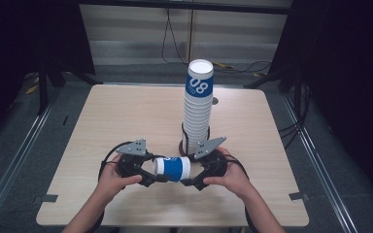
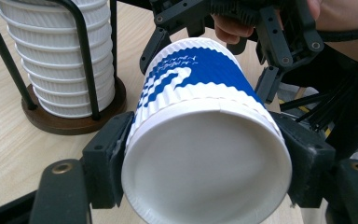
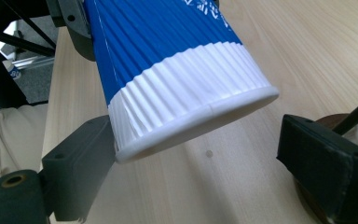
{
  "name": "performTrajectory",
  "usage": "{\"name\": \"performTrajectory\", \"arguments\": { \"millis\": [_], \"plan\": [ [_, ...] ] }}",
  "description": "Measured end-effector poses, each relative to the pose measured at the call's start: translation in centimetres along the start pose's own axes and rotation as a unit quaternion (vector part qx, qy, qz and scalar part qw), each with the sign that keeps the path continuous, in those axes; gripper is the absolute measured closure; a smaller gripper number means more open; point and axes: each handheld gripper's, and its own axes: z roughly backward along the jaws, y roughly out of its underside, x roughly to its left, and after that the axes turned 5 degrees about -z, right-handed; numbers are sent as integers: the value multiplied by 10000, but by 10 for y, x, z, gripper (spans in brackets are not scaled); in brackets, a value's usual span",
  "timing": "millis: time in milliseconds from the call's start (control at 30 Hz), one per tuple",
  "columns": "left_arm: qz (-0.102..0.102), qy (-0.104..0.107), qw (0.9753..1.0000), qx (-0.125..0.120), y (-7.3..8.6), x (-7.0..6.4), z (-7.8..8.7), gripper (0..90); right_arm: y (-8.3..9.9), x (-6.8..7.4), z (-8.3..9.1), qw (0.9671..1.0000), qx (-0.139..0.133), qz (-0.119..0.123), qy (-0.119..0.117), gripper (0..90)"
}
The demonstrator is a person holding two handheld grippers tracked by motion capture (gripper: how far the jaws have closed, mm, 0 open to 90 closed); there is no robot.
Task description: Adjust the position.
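lying sideways, cup (image 1: 173, 168), base leftward

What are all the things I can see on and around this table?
Table: one, light wood, in the middle of the room.
Cup: one, blue and white, lying sideways in the air between the two tools, above the table's near part.
Cup stack: one tall pile, white with a blue top cup, standing behind the held cup.
Rack: one, brown round base with black rods, around the stack.
Cables: several, black, on the floor behind the table.
Left tool: one, black, shut on the cup's closed bottom end.
Right tool: one, black, at the cup's rim end, one jaw touching, the other apart.
Hands: two, holding the tools.
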Motion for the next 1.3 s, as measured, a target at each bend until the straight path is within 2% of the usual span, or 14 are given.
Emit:
{"name": "performTrajectory", "arguments": {
  "millis": [133,600,733,1033,1300],
  "plan": [
    [-5,-2,10000,32,0,-1,-1,287,0,0,-2,10000,-42,17,-49,107],
    [50,55,9999,-138,-2,-2,-2,288,1,3,-8,9999,-84,-16,-110,118],
    [58,102,9998,-129,-1,-1,-1,288,1,3,-7,9999,-109,25,-85,117],
    [48,152,9998,-127,0,-1,-4,288,0,4,-9,9996,-176,129,-192,126],
    [84,173,9997,-118,2,1,-3,288,0,4,-9,9994,-193,223,-152,150]
  ]
}}
